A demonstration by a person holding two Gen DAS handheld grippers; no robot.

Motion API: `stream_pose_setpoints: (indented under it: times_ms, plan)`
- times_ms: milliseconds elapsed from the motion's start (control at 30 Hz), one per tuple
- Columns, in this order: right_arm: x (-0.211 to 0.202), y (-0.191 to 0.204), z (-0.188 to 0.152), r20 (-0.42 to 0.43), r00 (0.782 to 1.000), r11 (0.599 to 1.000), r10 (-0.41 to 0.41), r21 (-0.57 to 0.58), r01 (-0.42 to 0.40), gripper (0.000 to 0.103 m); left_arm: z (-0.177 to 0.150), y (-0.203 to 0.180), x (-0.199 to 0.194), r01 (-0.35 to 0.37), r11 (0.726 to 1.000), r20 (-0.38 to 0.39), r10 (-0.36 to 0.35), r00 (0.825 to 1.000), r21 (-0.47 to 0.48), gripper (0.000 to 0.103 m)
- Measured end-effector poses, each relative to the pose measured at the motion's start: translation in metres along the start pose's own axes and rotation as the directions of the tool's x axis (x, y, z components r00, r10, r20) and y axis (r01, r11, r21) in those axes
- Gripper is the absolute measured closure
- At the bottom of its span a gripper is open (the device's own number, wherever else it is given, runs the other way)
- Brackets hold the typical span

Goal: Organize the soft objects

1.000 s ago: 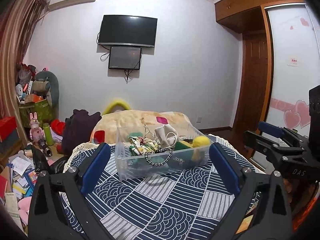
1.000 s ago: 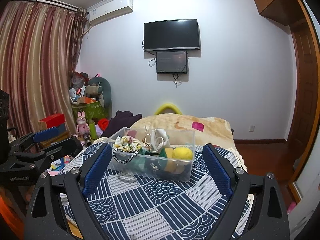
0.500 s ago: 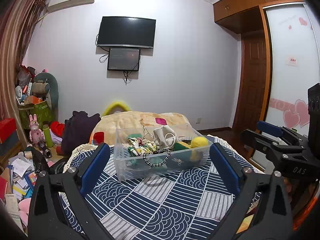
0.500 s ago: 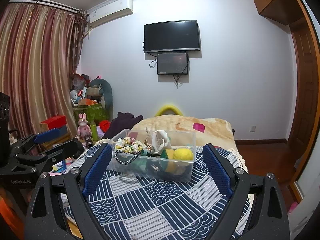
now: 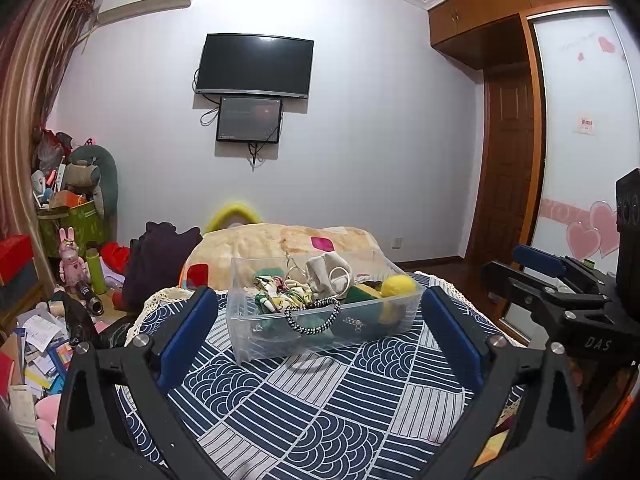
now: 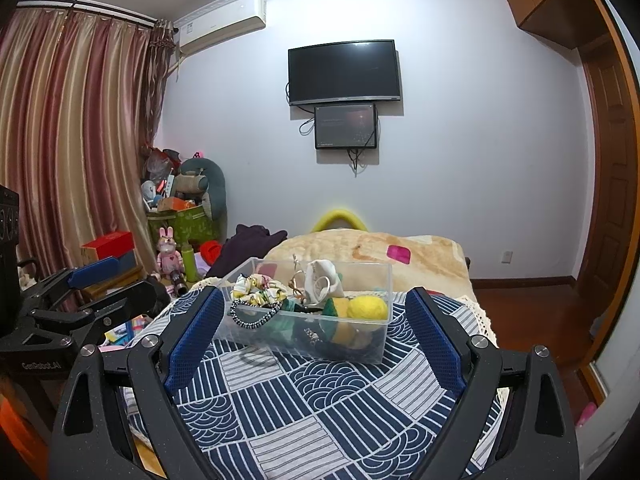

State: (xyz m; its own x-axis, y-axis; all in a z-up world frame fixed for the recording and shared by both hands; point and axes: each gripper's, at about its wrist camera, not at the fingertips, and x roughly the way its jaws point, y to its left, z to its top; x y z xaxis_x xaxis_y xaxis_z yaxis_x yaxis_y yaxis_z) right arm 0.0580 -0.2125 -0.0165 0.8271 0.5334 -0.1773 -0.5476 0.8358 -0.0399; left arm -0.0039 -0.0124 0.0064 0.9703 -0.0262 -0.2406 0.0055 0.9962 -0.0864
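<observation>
A clear bin point(image 5: 324, 320) is set on the surface with the blue patterned cloth point(image 5: 320, 408). It is full of soft things: a yellow ball point(image 5: 398, 286), a green sponge point(image 5: 362, 292), a white pouch point(image 5: 328, 272), a flowery scrunchie point(image 5: 280, 294). A black-and-white band point(image 5: 312, 318) is hung over the near wall, half in and half out.

The bin is straight ahead of both tongs, and a strip of bare cloth is seen between them and it. Its long side runs left to right, so the near wall faces the tongs. The left tongs point(image 5: 320, 332) are spread wide and nothing is held in them. The right tongs point(image 6: 316, 330) are spread just as wide and are empty too. Neither looks clearly nearer. The band is more on the left, so it may be reached best by the left tongs. The ball is more on the right.

Nothing is in the way on the cloth. Behind the bin a tan blanket point(image 6: 380, 252) is seen, and a TV point(image 6: 344, 72) is on the wall. Toys and papers are piled on the floor point(image 5: 36, 344) at the left.
</observation>
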Motion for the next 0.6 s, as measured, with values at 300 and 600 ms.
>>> stream_pose_setpoints:
  times_ms: [300,600]
  plan:
    - [-0.0022,0.0000,0.0003,0.005,1.000,1.000,-0.003,0.004,0.003,0.009,0.0002,0.0001,0.0010,-0.002,1.000,0.000,0.002,1.000,-0.002,0.000]
    - [-0.0080,0.0044,0.0021,0.029,0.999,1.000,-0.014,0.000,0.014,0.002,0.0023,-0.0019,0.0009,-0.004,1.000,0.003,0.004,1.000,-0.015,0.000]
